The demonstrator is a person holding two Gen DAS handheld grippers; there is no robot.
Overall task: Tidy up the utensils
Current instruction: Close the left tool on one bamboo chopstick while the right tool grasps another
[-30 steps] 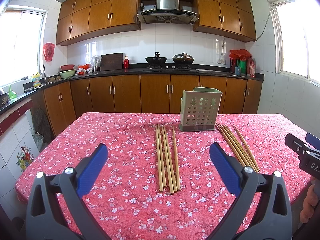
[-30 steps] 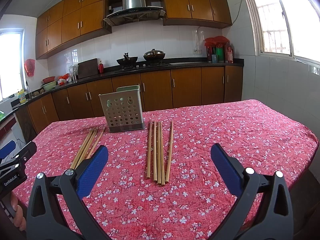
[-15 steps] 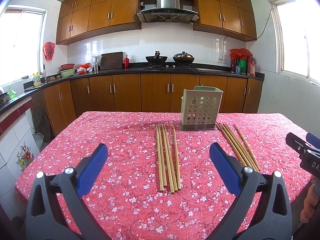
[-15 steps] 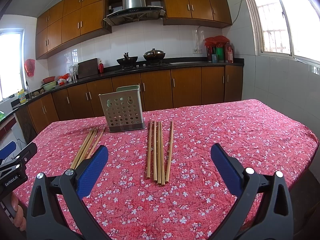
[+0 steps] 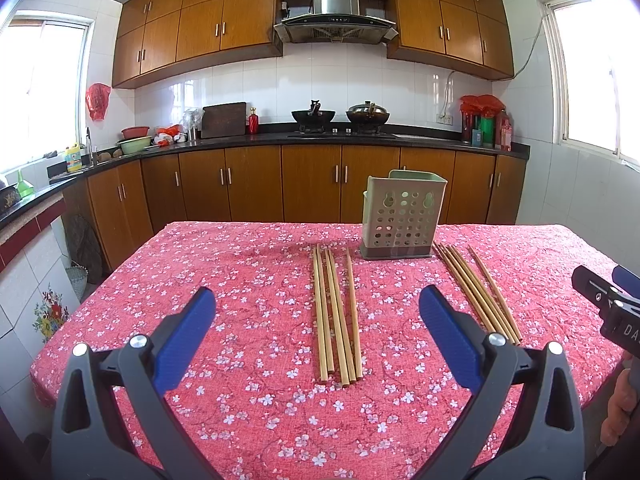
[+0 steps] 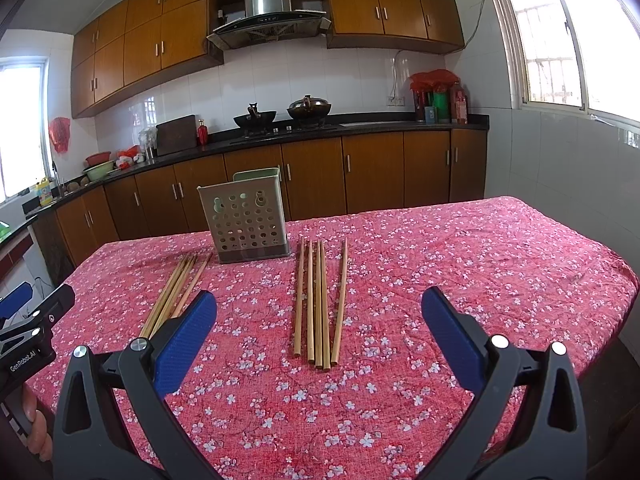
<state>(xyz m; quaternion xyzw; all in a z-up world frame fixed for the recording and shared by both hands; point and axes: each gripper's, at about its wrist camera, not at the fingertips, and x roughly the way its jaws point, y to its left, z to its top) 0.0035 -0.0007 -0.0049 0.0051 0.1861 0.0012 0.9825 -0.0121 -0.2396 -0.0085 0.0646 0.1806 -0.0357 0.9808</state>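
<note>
Compared with the frames one second and half a second earlier, nothing on the table has shifted; both grippers hold the same height and spread, with only a slight drift of the left view.

Left wrist view, left to right: the left gripper [image 5: 316,304] has its blue pads wide apart and holds nothing. Between them on the red floral tablecloth [image 5: 240,280] lies the left chopstick group [image 5: 338,314], several sticks side by side, long axis running from the near edge toward the far counter, far tips near the holder's left side. The perforated utensil holder [image 5: 402,216] stands upright on the far half of the table. The right chopstick group [image 5: 478,290] begins just beside the holder's right base and angles nearer and rightward; one stick lies slightly apart from the rest.

Right wrist view: the right gripper [image 6: 318,306] is equally wide open and empty, hovering above the cloth with one chopstick group between its pads.
</note>
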